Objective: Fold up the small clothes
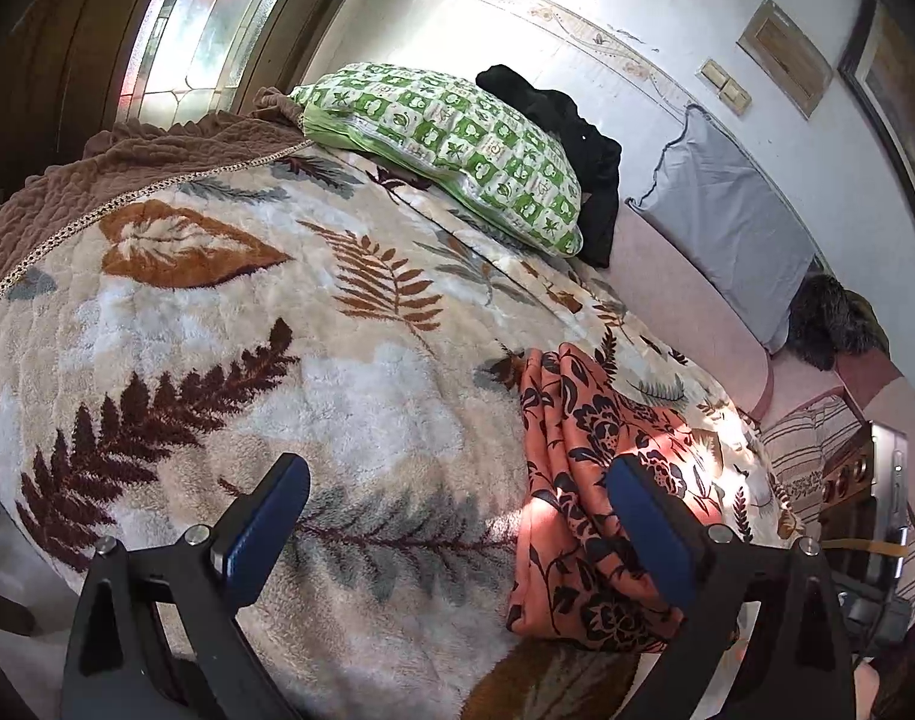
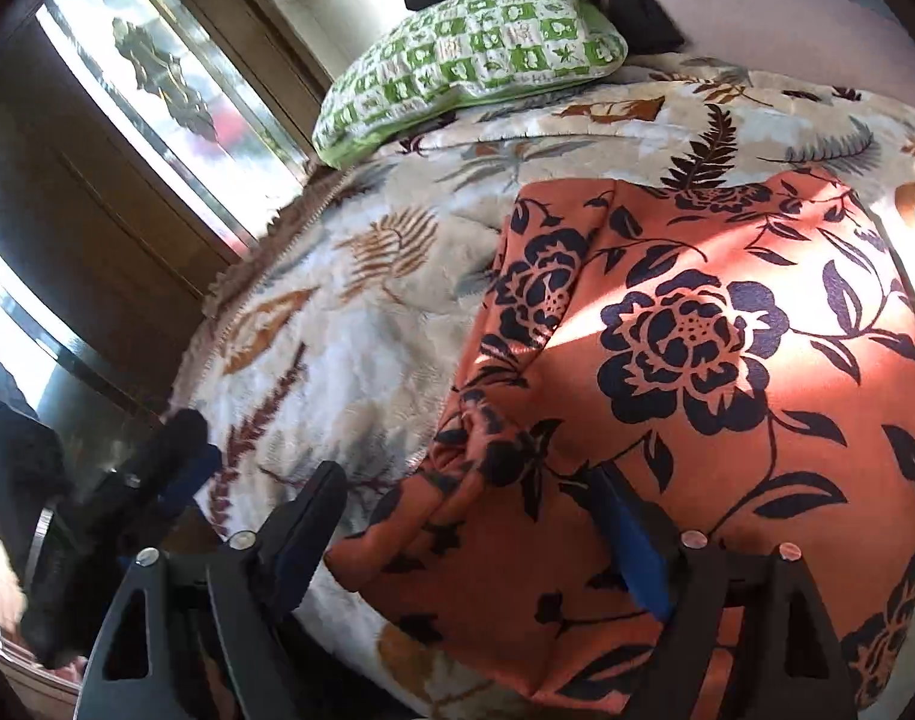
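Covering the bed is a fleecy leaf-print blanket [image 1: 229, 360], and everything else sits relative to it. Up at its far end lies a green checked pillow [image 1: 457, 150] with a black garment [image 1: 559, 120] heaped just behind. On the blanket's near edge lies the orange flowered garment [image 2: 697, 360], partly smoothed out on one side but bunched into loose pleats along the edge toward the blanket's middle. From where I stand, the folding looks barely begun: no crisp fold shows, and the rumpled edge wants flattening first. The right tool [image 2: 475, 516] hangs over that bunched edge, fingers spread, gripping nothing. The left tool [image 1: 457, 510] hovers beside the garment, likewise spread and empty.
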